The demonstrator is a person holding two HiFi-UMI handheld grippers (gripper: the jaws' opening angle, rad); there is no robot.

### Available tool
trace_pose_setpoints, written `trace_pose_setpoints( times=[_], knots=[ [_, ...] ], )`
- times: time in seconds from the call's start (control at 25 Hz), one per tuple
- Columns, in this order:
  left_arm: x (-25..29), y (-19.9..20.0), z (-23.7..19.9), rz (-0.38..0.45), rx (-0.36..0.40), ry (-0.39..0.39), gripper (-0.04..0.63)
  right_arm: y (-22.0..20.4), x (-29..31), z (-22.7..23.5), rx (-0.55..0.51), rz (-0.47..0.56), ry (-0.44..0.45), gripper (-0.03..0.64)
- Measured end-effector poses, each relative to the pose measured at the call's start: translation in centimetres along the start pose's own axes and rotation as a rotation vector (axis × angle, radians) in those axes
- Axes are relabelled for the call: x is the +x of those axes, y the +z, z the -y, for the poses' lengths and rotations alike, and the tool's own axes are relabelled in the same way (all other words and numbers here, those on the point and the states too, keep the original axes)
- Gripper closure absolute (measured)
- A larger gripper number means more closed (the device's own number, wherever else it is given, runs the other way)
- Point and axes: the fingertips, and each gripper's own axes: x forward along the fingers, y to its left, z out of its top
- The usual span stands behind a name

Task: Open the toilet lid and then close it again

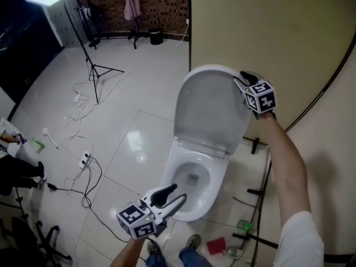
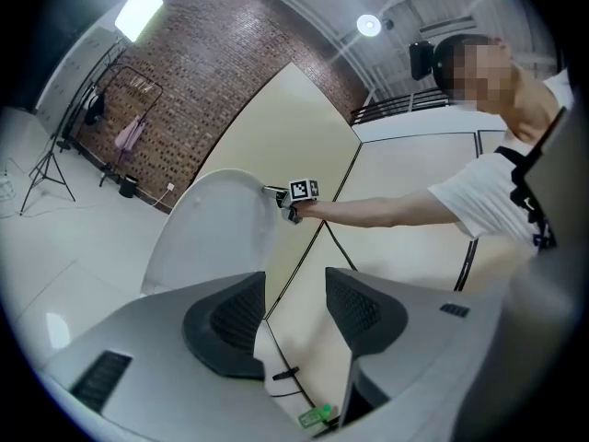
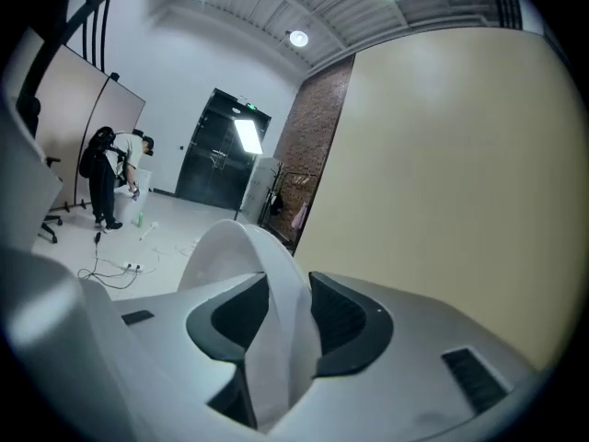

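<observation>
The white toilet [image 1: 173,168] stands against the beige wall with its lid [image 1: 208,107] raised upright over the bowl. My right gripper [image 1: 240,80] is at the lid's top right edge. In the right gripper view the lid's rim [image 3: 241,251] fills the gap between the dark pads [image 3: 345,325], which press on it from both sides. My left gripper [image 1: 179,197] hovers over the bowl's front rim, open, nothing between its pads [image 2: 230,325]. The left gripper view shows the lid [image 2: 212,233] side-on, with the right gripper [image 2: 276,194] at its upper edge.
A beige wall panel [image 1: 267,32] rises right behind the toilet. A light stand [image 1: 95,68] and cables with a power strip [image 1: 84,160] lie on the tiled floor at left. A red object [image 1: 217,245] and a green bottle [image 1: 243,225] sit by the base.
</observation>
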Motion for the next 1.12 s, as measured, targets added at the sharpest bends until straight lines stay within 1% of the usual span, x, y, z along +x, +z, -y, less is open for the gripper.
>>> trace_pose_setpoints(
  times=[0.12, 0.2, 0.24, 0.36, 0.44, 0.52, 0.64, 0.76, 0.84, 0.96, 1.12],
  knots=[
    [-0.7, 0.8, 0.0, 0.011, 0.008, 0.031, 0.398, -0.4, 0.9, 0.7, -0.021, -0.031, -0.005, 0.466],
    [-1.3, 1.7, -0.4, 0.021, 0.024, 0.052, 0.397, -0.3, 0.9, 0.7, -0.015, -0.024, 0.000, 0.466],
    [-1.6, 2.2, -0.7, 0.027, 0.034, 0.064, 0.397, -0.2, 1.0, 0.5, 0.007, -0.011, 0.011, 0.466],
    [-2.2, 3.6, -1.4, 0.048, 0.066, 0.096, 0.397, -0.3, 0.1, -0.5, 0.116, 0.045, 0.075, 0.426],
    [-2.3, 4.8, -1.4, 0.067, 0.090, 0.108, 0.397, -0.2, -2.1, -1.5, 0.125, 0.089, 0.104, 0.423],
    [-2.6, 6.4, -1.1, 0.086, 0.115, 0.109, 0.399, 0.4, -5.2, -3.4, 0.087, 0.123, 0.145, 0.423],
    [-3.5, 8.8, 0.1, 0.108, 0.156, 0.090, 0.399, 2.0, -11.7, -8.4, 0.026, 0.160, 0.230, 0.423],
    [-4.1, 10.8, 1.8, 0.106, 0.222, 0.049, 0.399, 3.3, -19.0, -13.8, 0.018, 0.184, 0.288, 0.423],
    [-4.6, 11.9, 3.1, 0.100, 0.280, 0.018, 0.397, 3.8, -23.7, -17.0, 0.027, 0.194, 0.289, 0.424],
    [-6.3, 12.9, 5.5, 0.087, 0.364, -0.036, 0.398, 4.3, -30.3, -21.6, 0.064, 0.209, 0.261, 0.425],
    [-9.4, 13.0, 8.3, 0.032, 0.468, -0.107, 0.398, 4.4, -37.5, -27.6, 0.133, 0.197, 0.183, 0.425]
  ],
)
